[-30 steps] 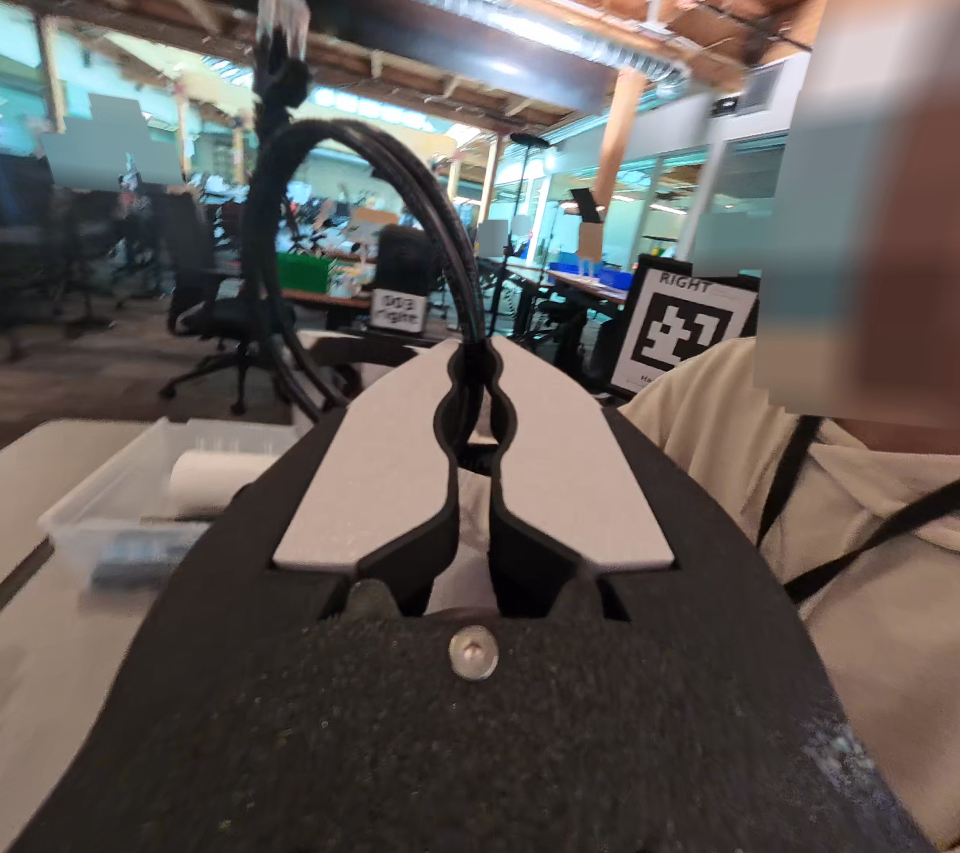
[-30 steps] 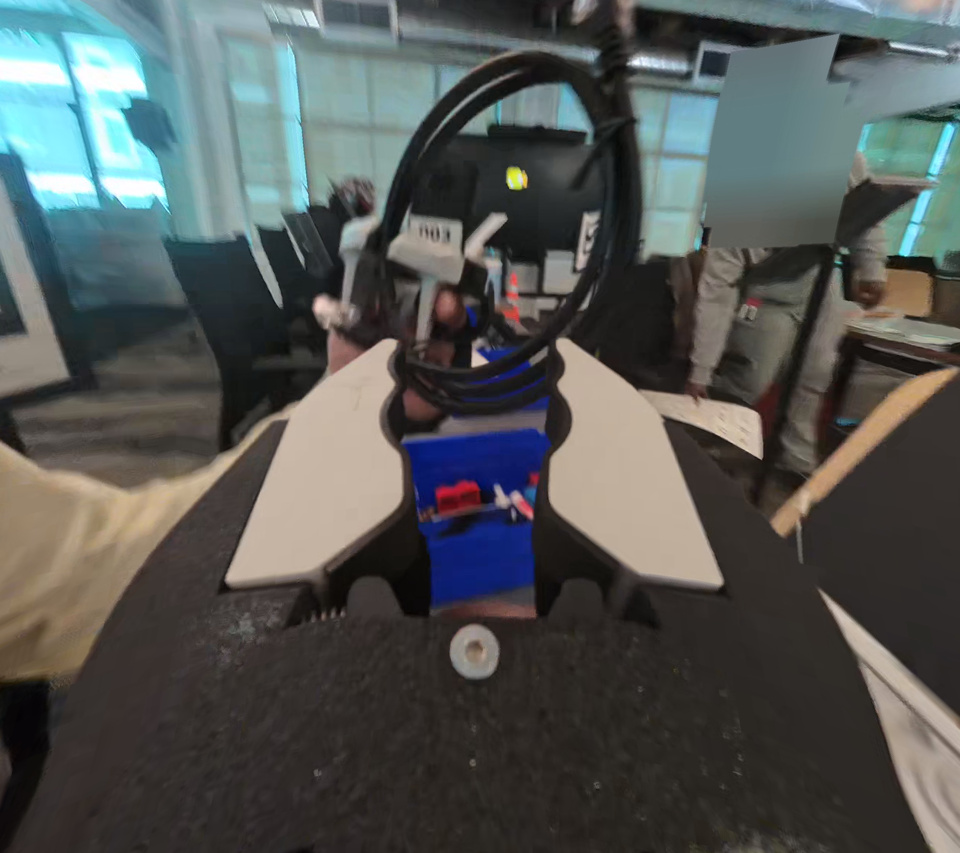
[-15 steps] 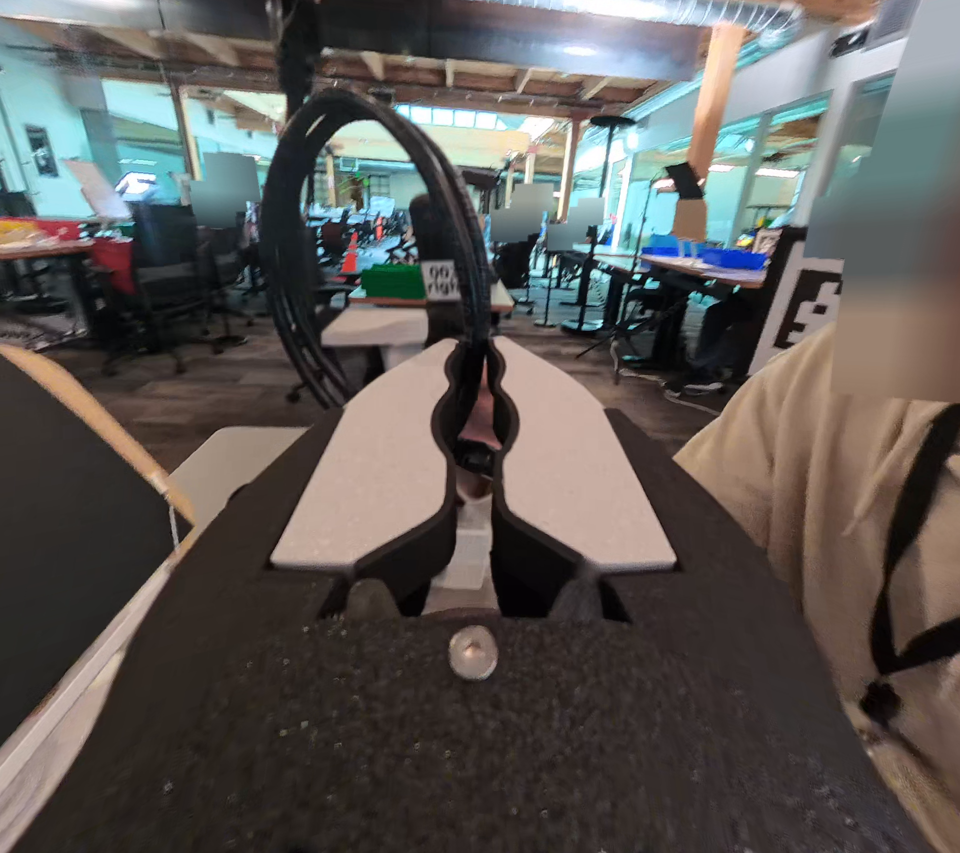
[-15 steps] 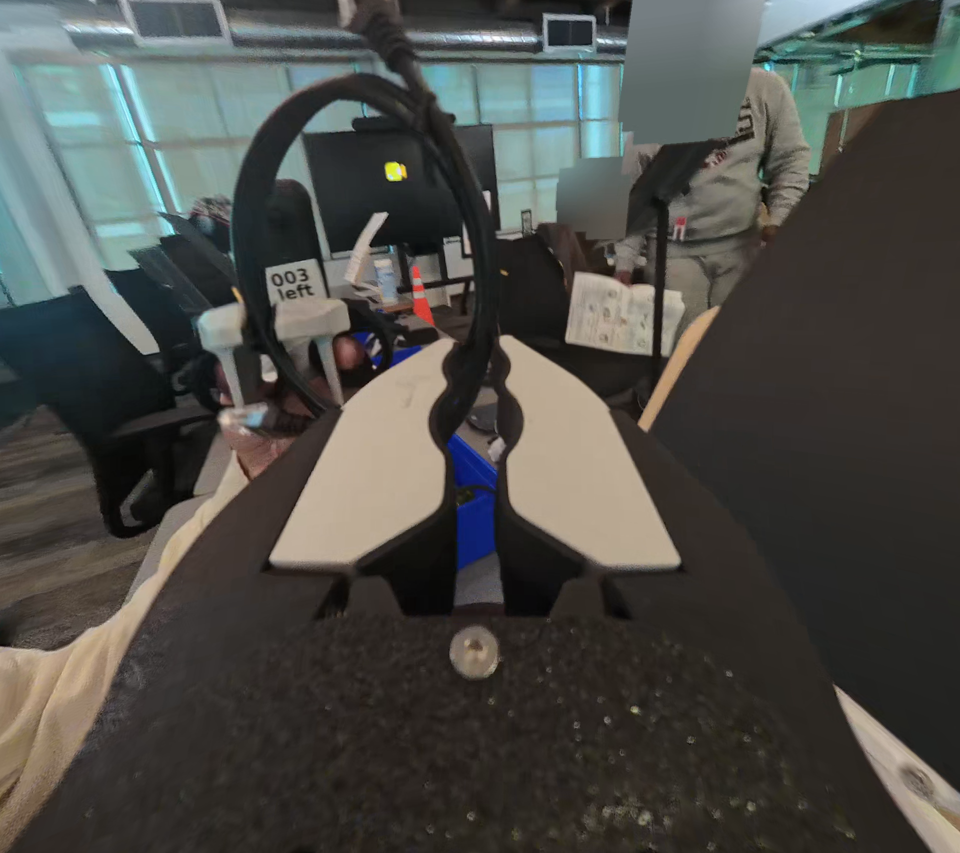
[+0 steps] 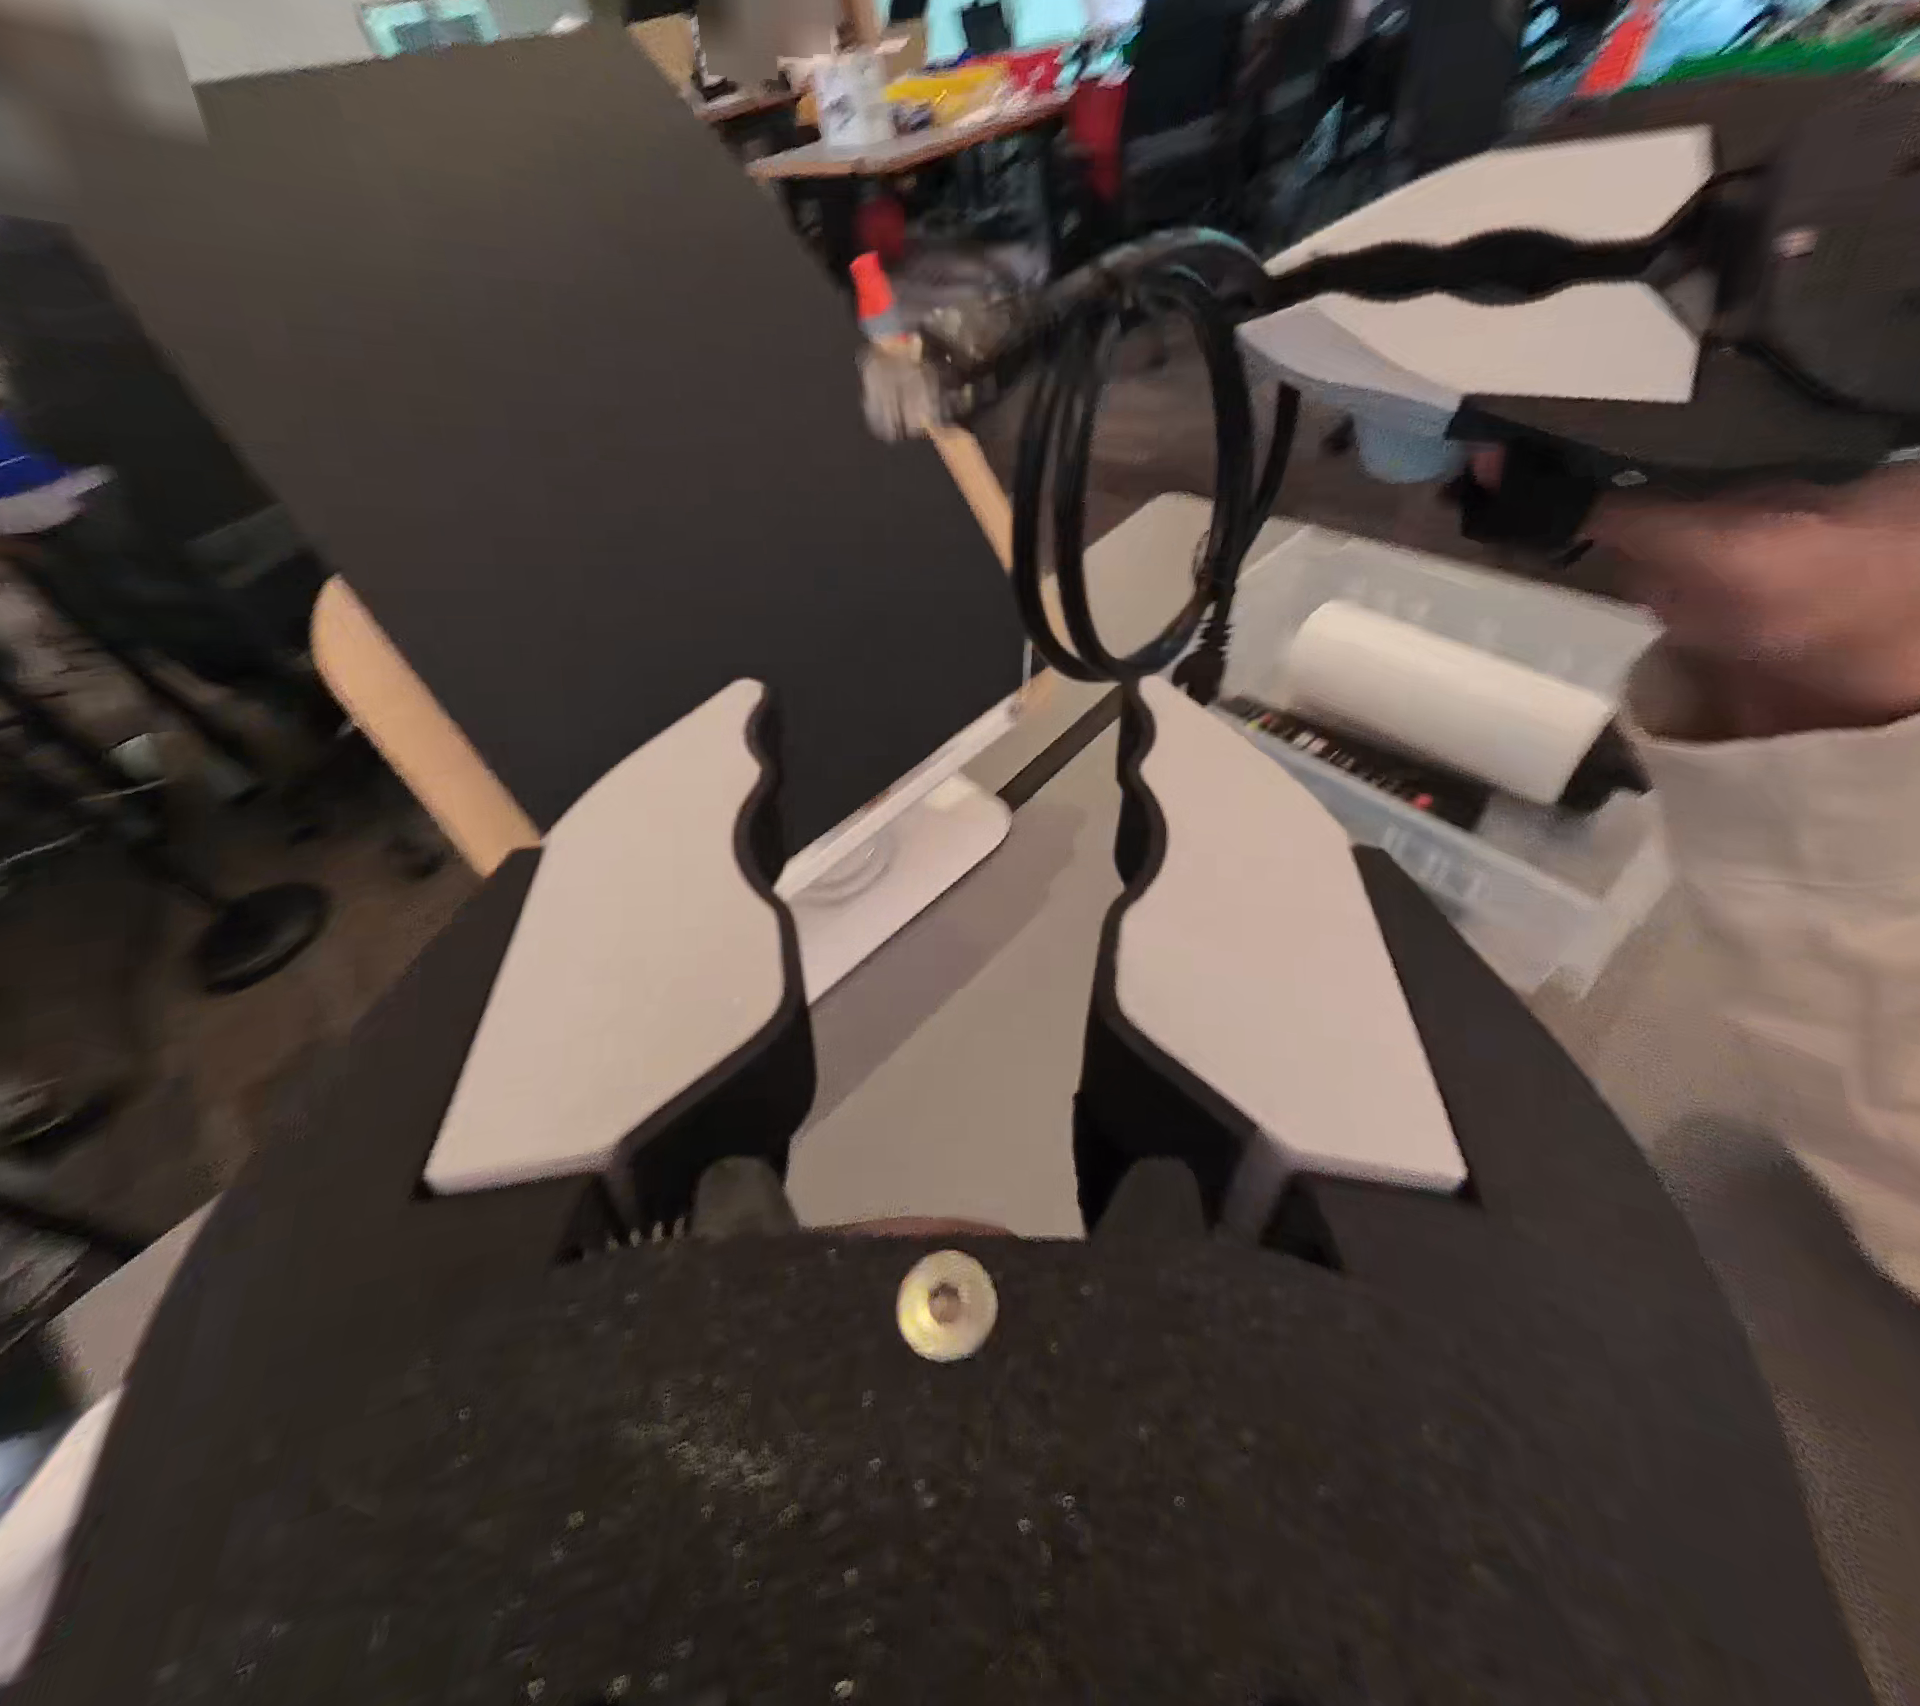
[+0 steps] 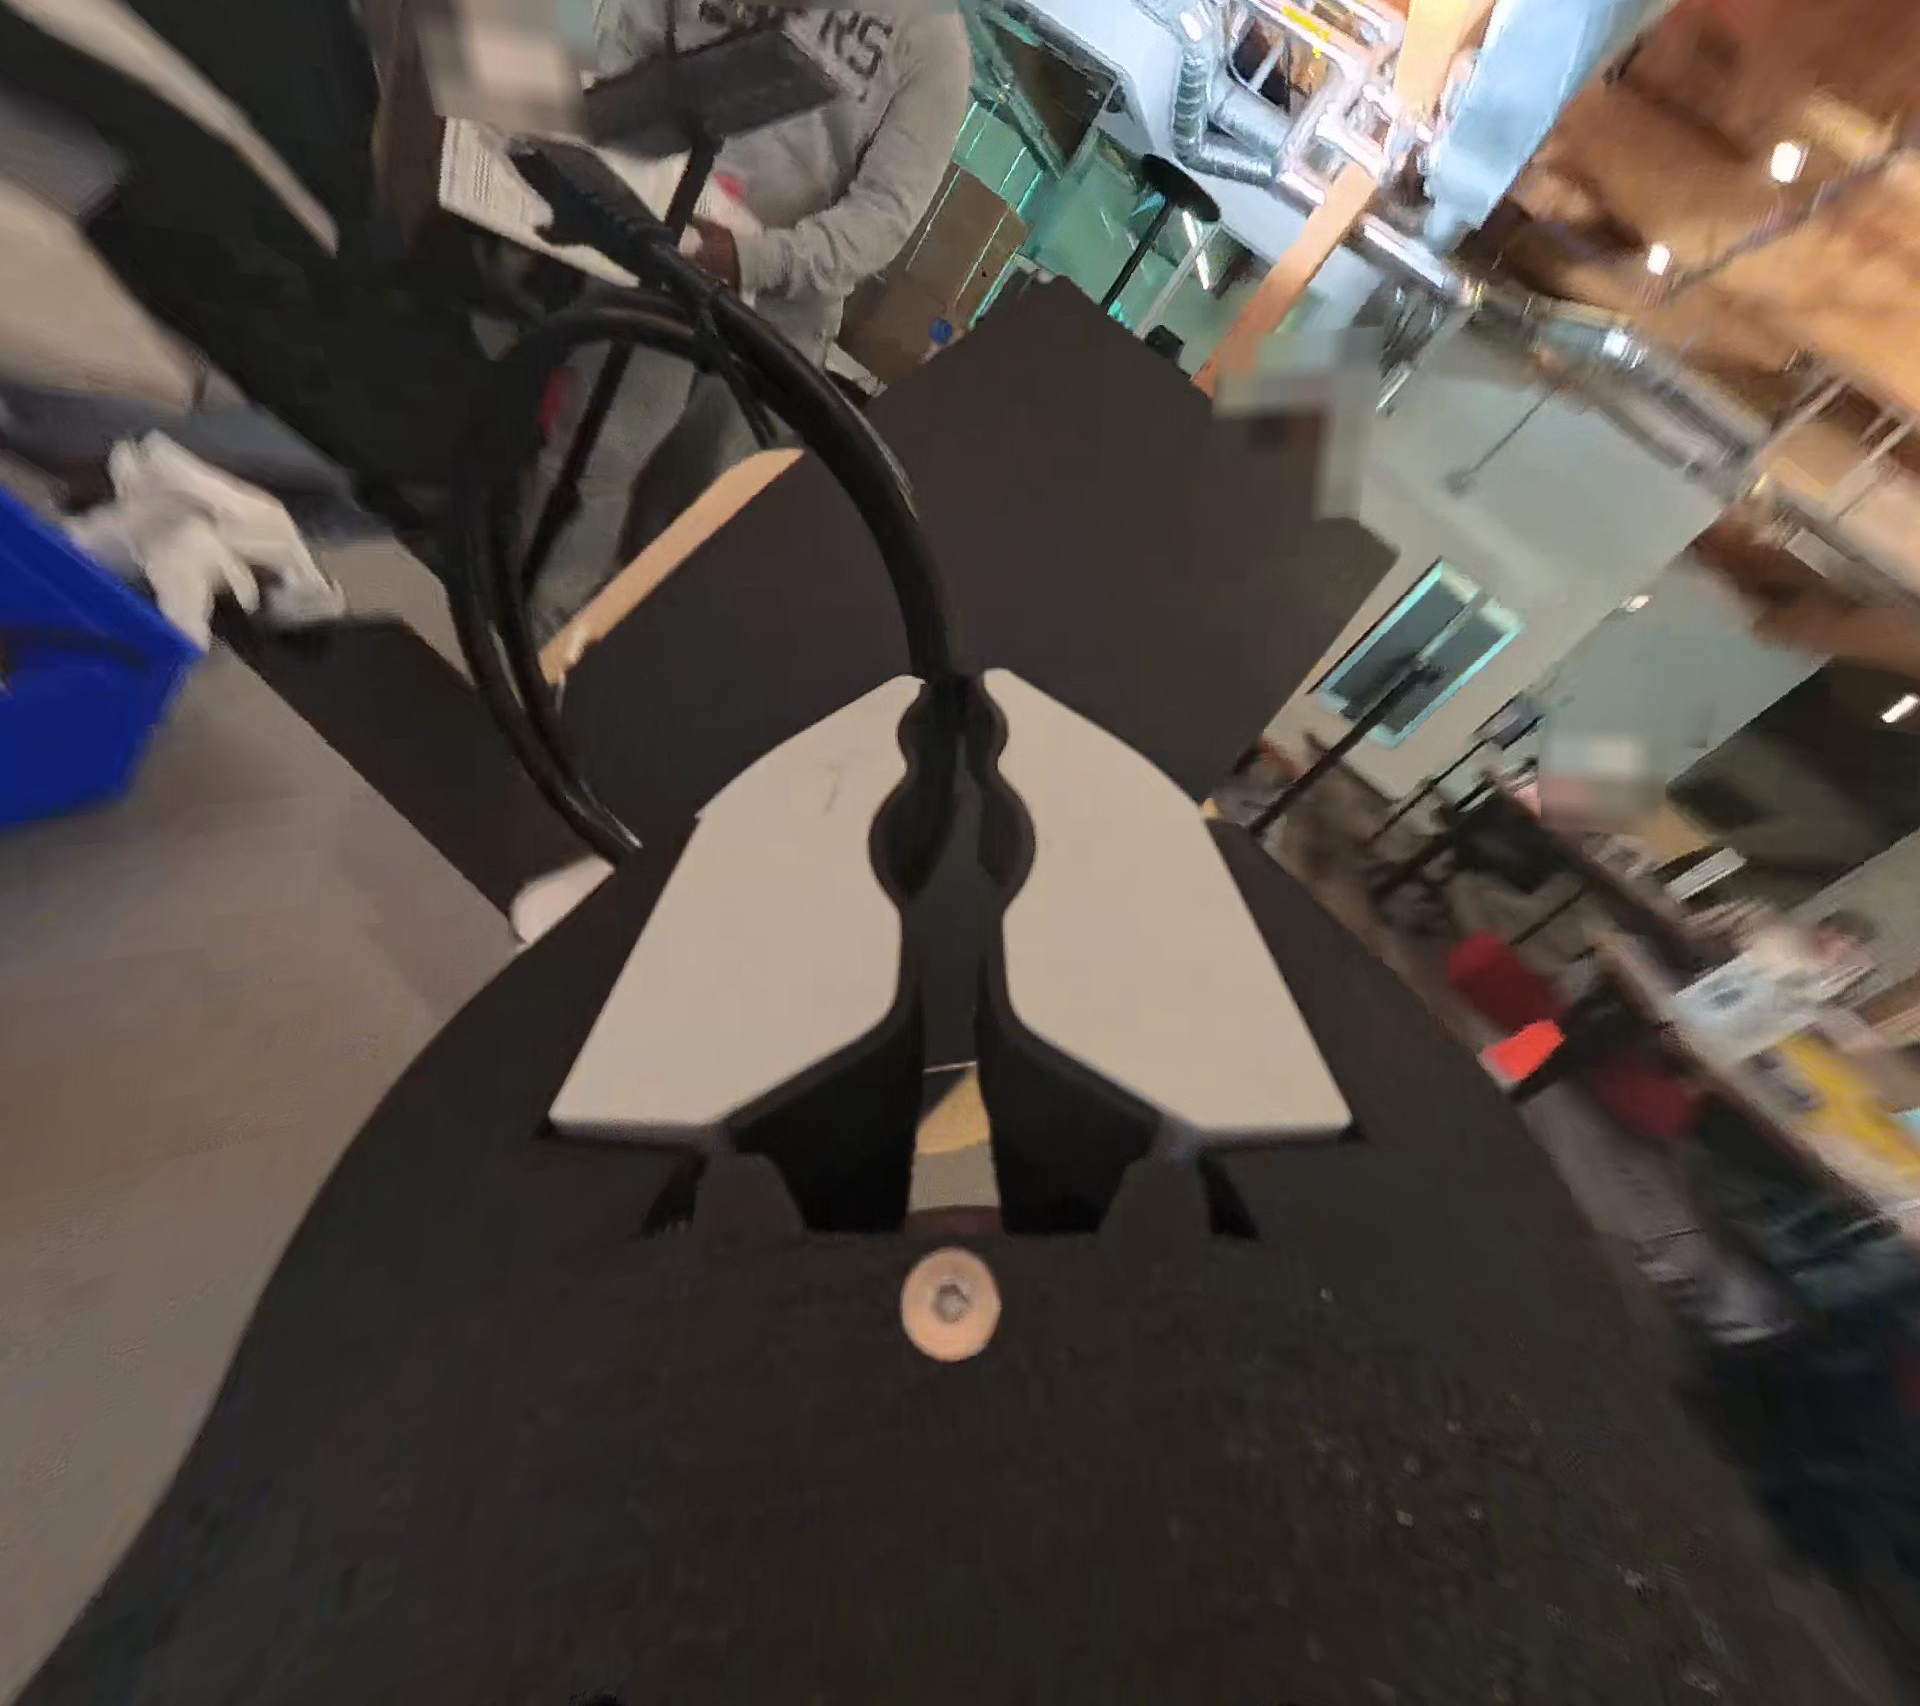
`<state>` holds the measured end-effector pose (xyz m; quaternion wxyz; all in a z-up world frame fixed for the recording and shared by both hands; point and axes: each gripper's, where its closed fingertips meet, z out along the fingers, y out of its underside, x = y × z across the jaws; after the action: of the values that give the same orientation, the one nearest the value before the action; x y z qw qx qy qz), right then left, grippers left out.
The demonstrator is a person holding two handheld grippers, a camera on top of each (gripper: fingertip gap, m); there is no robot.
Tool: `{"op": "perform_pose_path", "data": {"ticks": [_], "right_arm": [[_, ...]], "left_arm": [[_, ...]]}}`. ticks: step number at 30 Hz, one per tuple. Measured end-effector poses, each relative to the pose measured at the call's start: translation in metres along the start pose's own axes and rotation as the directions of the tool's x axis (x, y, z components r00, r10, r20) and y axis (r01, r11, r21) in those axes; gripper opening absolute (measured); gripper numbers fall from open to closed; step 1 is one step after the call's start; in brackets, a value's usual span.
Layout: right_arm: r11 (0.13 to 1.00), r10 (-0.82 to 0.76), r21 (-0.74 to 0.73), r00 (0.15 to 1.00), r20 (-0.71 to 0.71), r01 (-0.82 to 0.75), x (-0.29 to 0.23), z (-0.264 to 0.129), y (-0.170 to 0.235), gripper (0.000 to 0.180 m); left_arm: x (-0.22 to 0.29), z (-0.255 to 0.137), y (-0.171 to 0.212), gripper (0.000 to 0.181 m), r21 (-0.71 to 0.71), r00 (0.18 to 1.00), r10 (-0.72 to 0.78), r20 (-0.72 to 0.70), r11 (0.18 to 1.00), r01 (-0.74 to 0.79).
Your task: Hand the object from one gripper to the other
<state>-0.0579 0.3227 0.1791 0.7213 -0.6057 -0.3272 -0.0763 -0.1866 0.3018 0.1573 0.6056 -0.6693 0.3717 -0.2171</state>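
A coiled black cable (image 5: 1049, 493) with clear plug ends hangs from my right gripper (image 5: 1262, 295), which enters the left wrist view from the upper right, turned on its side. My left gripper (image 5: 945, 711) is open and empty, with its fingertips just below the bottom of the coil and apart from it. In the right wrist view my right gripper (image 6: 954, 685) is shut on the cable (image 6: 883, 493), which arcs up and to the left from the fingertips to a plug (image 6: 582, 191).
A clear plastic bin (image 5: 1496, 867) holding a white paper roll (image 5: 1444, 700) sits on the grey table (image 5: 935, 1033) to the right. A tall black panel (image 5: 520, 409) stands to the left. A blue bin (image 6: 62, 648) and a person in a grey sweatshirt (image 6: 831, 129) are farther off. The tips of one gripper are about 15 cm away from the tips of the other. The tall black panel (image 5: 520, 409) is about equally far from each gripper, around 30 cm.
My left gripper has opened, let go of the cable and dropped back below it. My right gripper alone holds the cable and has rolled onto its side.
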Motion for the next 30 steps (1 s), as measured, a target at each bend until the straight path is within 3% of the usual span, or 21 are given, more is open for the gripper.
{"op": "perform_pose_path", "data": {"ticks": [4, 8, 14, 22, 27, 30], "right_arm": [[0.964, -0.26, -0.05, 0.966, 0.005, 0.26, -0.028, 0.005, -0.002, 0.006], [0.907, -0.42, 0.034, 0.902, 0.099, 0.419, -0.065, 0.005, -0.007, 0.005], [0.888, -0.447, -0.006, 0.866, 0.224, 0.46, -0.095, 0.007, 0.001, 0.006], [0.88, -0.463, 0.01, 0.854, 0.236, 0.475, -0.103, 0.006, -0.002, 0.006], [0.913, -0.377, -0.064, 0.892, 0.251, 0.404, -0.105, 0.014, 0.016, 0.008], [0.924, -0.362, -0.028, 0.896, 0.258, 0.382, -0.106, 0.008, 0.008, 0.032]], "left_arm": [[0.002, -0.019, 0.019, 0.057, -0.161, 0.996, 0.069, 0.049, 0.985, -0.061], [0.0, -0.034, 0.011, 0.057, -0.131, 0.983, 0.16, 0.089, 0.98, -0.147], [0.021, -0.02, 0.041, 0.043, -0.244, 0.962, 0.266, -0.06, 0.931, -0.273], [0.008, 0.003, 0.066, 0.014, -0.309, 0.954, 0.274, -0.122, 0.903, -0.299], [0.003, 0.014, 0.073, 0.013, -0.338, 0.975, 0.176, -0.136, 0.917, -0.213], [-0.008, 0.022, 0.075, 0.013, -0.352, 0.993, 0.062, -0.097, 0.931, -0.092]]}}
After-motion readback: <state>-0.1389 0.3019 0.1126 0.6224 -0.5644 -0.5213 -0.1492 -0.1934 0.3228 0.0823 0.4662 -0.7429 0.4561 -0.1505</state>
